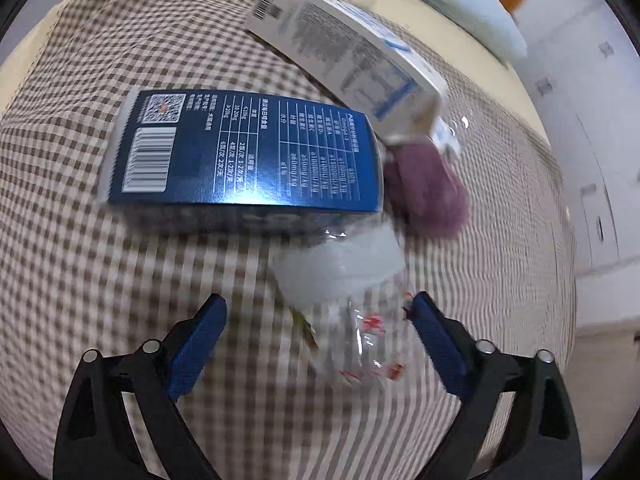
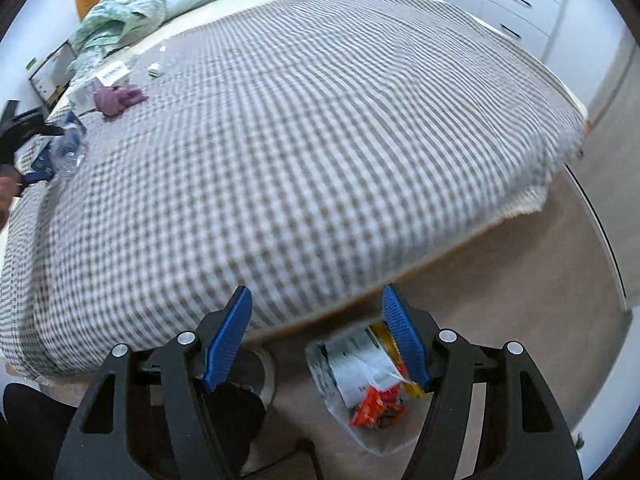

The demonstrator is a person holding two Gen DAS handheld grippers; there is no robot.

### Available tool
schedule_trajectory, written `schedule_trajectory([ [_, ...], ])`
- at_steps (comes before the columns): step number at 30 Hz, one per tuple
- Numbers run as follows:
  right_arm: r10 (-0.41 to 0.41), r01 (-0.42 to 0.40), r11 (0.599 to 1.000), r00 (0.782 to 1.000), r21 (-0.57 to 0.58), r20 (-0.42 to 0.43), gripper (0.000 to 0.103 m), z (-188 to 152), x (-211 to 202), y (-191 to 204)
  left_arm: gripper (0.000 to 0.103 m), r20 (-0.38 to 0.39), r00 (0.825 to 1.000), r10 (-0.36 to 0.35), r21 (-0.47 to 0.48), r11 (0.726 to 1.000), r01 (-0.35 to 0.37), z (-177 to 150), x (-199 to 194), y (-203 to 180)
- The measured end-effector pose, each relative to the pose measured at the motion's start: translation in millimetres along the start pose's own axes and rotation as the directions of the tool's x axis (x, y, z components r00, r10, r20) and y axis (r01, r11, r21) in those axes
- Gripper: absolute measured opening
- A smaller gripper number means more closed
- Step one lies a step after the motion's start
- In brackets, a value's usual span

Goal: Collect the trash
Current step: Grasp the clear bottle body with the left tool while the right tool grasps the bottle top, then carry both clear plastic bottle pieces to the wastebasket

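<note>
Clear plastic bottle (image 1: 360,320) blurred, between open left gripper (image 1: 318,316) jaws

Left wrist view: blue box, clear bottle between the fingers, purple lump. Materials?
Blue box: looks like glossy printed cardboard, with sheen and crisp folded edges. Clear bottle: thin transparent plastic, judging by see-through walls and glints. Purple lump: soft matte fabric, fuzzy outline; blur leaves the weave unclear.
</note>
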State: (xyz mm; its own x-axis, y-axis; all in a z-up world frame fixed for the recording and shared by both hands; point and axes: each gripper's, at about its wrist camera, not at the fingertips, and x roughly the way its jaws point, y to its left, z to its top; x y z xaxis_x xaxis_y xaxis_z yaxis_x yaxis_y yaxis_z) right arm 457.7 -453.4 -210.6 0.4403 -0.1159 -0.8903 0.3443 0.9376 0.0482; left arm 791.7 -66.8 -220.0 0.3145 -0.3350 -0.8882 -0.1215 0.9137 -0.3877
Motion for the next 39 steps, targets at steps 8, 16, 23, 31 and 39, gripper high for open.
schedule_trajectory([
  [8, 0.090, -0.089, 0.989, 0.996, -0.119, 0.004, 0.065, 67.1, 32.4, 65.9, 0.056, 0.111, 0.985, -0.132, 0.148, 0.982, 0.115, -43.7, -32.1, -19.6],
  [16, 0.323, -0.307, 0.936, 0.944, -0.171, 0.075, 0.065, 199.8, 83.8, 164.0, 0.055, 0.406, 0.896, -0.181, 0.192, 0.975, 0.110, -70.1, -108.5, 10.7],
  [23, 0.289, -0.276, 0.952, 0.953, -0.131, 0.091, 0.065, 299.2, 158.8, 233.7, 0.056, 0.506, 0.860, -0.060, 0.255, 0.964, -0.083, -82.9, -105.3, 36.0],
  [31, 0.259, -0.260, 0.965, 0.965, 0.036, 0.031, 0.049, 355.9, 235.6, 259.0, 0.056, 0.379, 0.923, -0.067, 0.266, 0.963, -0.040, -83.1, -74.5, 53.1],
  [39, 0.259, -0.256, 0.966, 0.963, -0.040, 0.077, 0.032, 338.8, 233.6, 264.6, 0.054, 0.333, 0.938, -0.100, 0.282, 0.959, 0.002, -85.5, -77.2, 66.2],
])
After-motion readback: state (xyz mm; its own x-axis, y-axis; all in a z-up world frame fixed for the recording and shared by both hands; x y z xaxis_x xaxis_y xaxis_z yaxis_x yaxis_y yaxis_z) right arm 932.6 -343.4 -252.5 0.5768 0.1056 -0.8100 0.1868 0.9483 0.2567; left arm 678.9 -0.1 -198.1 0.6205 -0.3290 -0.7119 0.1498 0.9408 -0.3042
